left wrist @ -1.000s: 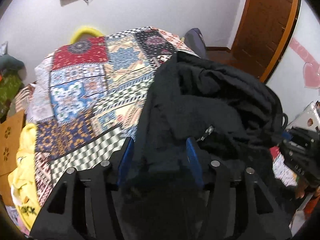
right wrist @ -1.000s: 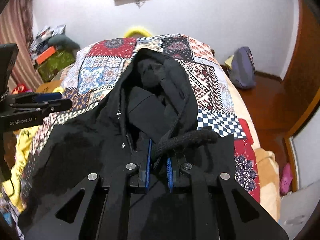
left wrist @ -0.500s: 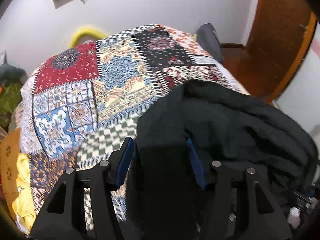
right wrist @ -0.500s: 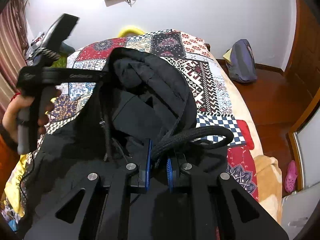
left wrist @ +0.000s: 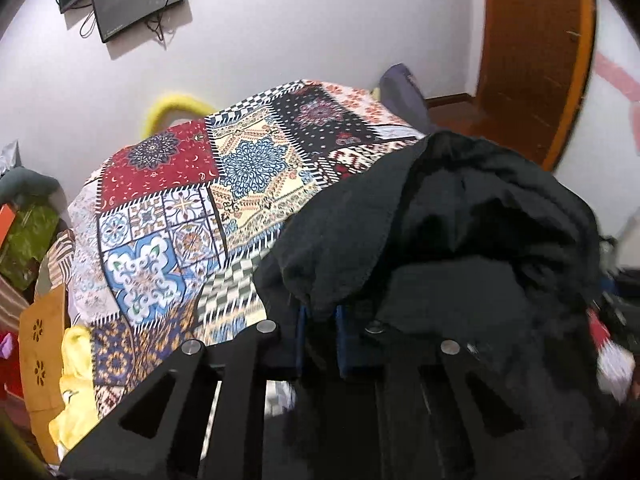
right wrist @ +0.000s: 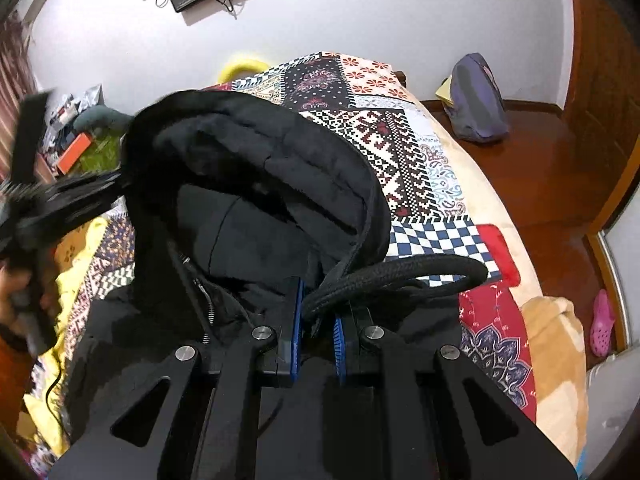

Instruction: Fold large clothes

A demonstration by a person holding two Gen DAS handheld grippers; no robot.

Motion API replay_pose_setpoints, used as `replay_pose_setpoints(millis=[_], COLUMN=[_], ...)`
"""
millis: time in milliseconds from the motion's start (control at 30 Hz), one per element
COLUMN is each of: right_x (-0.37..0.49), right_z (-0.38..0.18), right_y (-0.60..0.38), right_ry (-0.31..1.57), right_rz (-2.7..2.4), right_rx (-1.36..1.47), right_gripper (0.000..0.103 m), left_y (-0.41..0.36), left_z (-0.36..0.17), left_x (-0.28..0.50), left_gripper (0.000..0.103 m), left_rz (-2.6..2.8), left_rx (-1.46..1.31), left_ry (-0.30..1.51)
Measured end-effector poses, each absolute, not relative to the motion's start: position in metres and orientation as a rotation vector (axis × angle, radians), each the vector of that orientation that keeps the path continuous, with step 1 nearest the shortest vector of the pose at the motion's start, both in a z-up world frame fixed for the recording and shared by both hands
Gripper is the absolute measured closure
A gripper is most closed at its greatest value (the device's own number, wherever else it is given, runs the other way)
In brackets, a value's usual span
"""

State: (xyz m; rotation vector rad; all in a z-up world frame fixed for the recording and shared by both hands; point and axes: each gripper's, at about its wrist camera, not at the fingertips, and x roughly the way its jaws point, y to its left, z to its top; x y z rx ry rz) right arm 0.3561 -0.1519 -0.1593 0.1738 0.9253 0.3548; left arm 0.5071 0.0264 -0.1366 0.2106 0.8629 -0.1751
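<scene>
A black hooded jacket (left wrist: 460,232) lies bunched on the bed's patchwork cover (left wrist: 192,200). My left gripper (left wrist: 320,328) is shut on a fold of the black jacket near its left edge, the cloth pinched between the blue pads. In the right wrist view the hood (right wrist: 256,160) gapes open above the zip (right wrist: 200,284). My right gripper (right wrist: 318,328) is shut on the jacket's thick black cord (right wrist: 400,272), which loops out to the right. The left gripper with a hand appears blurred at the left edge of that view (right wrist: 40,208).
The bed's patchwork cover (right wrist: 400,152) stretches to a white wall with a mounted screen (left wrist: 136,4). A purple bag (right wrist: 476,100) leans on the wooden floor right of the bed. Yellow cloth (left wrist: 76,364) and clutter lie at the left; a pink shoe (right wrist: 602,320) sits on the floor.
My left gripper went from open around the jacket's edge to shut on a fold of it and swung sideways. The right gripper kept its hold on the cord.
</scene>
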Motion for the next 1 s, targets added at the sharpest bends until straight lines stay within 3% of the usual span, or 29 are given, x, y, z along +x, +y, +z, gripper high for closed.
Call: replay_pose_setpoints(millis=[233, 467, 833, 1000], right_x=[0.327, 0.288, 0.243, 0.233], right_z=[-0.137, -0.135, -0.182, -0.196], right_y=[-0.15, -0.151, -0.148, -0.154], right_ry=[0.893, 0.907, 1.04, 1.094], right_rz=[0.375, 0.415, 0.433, 0.393], right_rx=[0.154, 0.123, 0.069, 0.086], right_gripper=[0.091, 0.091, 0.091, 0.084], left_y=[0.029, 0.03, 0.033, 0.033], left_z=[-0.118, -0.138, -0.19, -0.207], left_x=[0.416, 0.339, 0.285, 0.272], left_gripper=[0.092, 0.091, 0.087, 0.08], left_rz=[-0.229, -0.248, -0.214, -0.217], left_rx=[0.221, 0.218, 0.1, 0.113], left_ry=[0.848, 0.892, 0.988, 1.053])
